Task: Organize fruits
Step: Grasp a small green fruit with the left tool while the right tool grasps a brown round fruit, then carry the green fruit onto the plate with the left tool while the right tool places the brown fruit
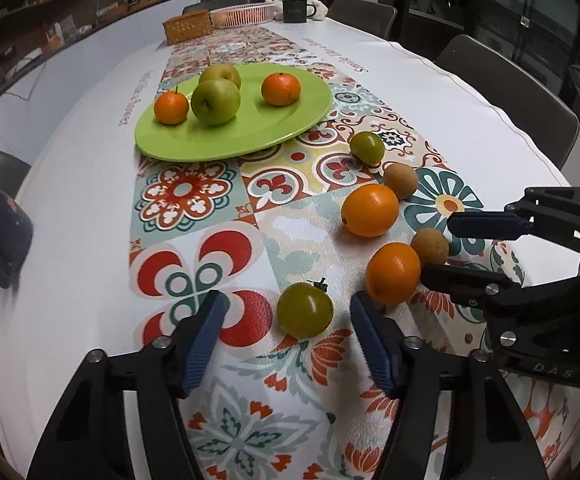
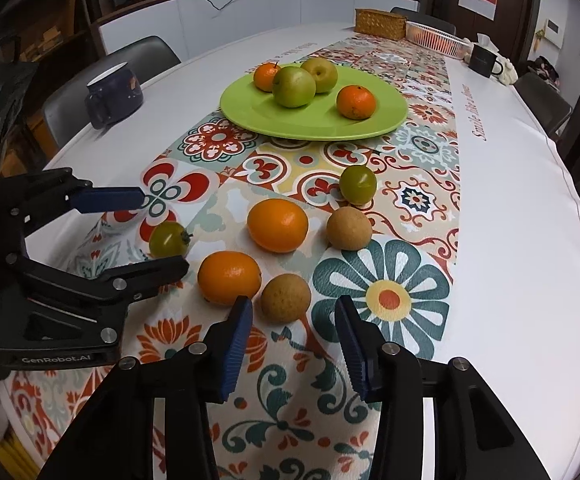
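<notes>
- Hovering low over the patterned cloth (image 1: 194, 208), the left gripper (image 1: 286, 320) is keeping its blue-padded jaws spread wide, released and holding nothing; a green tomato with a stem (image 1: 305, 311) is sitting on the cloth just beyond the tips, in line with the gap.
- The right gripper (image 2: 293, 320) is likewise standing open and empty, with a small brown fruit (image 2: 286, 298) lying just past the tips (a little nearer the left finger).
- In the left wrist view, the right gripper is reaching in from the right edge, its jaws parted around the same brown fruit without visibly touching it.
- An orange (image 2: 229, 277) is resting just left of that brown fruit, and the two look to be touching.
- A second orange (image 2: 278, 225) is lying farther off, with a second brown fruit (image 2: 349, 227) to its right, the two apart.
- A second green tomato (image 2: 357, 184) is sitting beyond them, nearer the plate.
- The green plate (image 2: 250, 116) is standing farther along the cloth, carrying two green apples (image 2: 293, 87) touching each other and two tangerines (image 2: 355, 101), one on each side of the apples.
- A dark blue mug (image 2: 114, 92) is waiting at the left side of the table.
- A wicker basket (image 2: 381, 23), a pink basket (image 2: 437, 38) and a dark cup (image 2: 483, 61) are grouped at the far end.
</notes>
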A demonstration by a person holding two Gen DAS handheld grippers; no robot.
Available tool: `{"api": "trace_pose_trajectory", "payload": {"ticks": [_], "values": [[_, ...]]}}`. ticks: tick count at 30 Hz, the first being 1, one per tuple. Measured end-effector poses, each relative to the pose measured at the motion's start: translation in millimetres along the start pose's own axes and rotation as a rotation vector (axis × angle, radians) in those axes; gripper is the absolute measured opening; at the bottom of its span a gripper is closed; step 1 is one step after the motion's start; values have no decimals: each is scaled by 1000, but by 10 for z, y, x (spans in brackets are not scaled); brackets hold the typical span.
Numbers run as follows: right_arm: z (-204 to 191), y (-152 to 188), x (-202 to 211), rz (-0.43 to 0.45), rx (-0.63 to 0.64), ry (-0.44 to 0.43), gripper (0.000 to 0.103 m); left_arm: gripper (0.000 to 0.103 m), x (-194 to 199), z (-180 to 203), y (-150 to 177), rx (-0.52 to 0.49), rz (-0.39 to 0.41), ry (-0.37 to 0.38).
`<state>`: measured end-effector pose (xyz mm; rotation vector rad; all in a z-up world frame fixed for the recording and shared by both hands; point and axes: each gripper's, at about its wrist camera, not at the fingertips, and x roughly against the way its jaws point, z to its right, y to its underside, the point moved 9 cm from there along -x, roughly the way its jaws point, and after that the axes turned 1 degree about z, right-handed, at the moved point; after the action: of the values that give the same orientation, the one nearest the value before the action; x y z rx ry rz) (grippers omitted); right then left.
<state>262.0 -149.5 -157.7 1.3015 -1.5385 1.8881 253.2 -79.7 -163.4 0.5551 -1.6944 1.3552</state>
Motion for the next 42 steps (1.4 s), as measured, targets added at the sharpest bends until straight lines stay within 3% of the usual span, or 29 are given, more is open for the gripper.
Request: {"api": "trace_pose_trajectory", "payload": {"ticks": [10, 29, 42], "values": [[2, -5, -58, -1, -30, -21, 29, 28, -54, 21, 18, 31, -10, 37], [46, -49, 204, 72, -51, 5, 29, 28, 270, 31, -44, 59, 61, 19], [-12, -557, 621, 225, -30, 0, 29, 28, 662, -128, -521, 62, 193, -1]]}}
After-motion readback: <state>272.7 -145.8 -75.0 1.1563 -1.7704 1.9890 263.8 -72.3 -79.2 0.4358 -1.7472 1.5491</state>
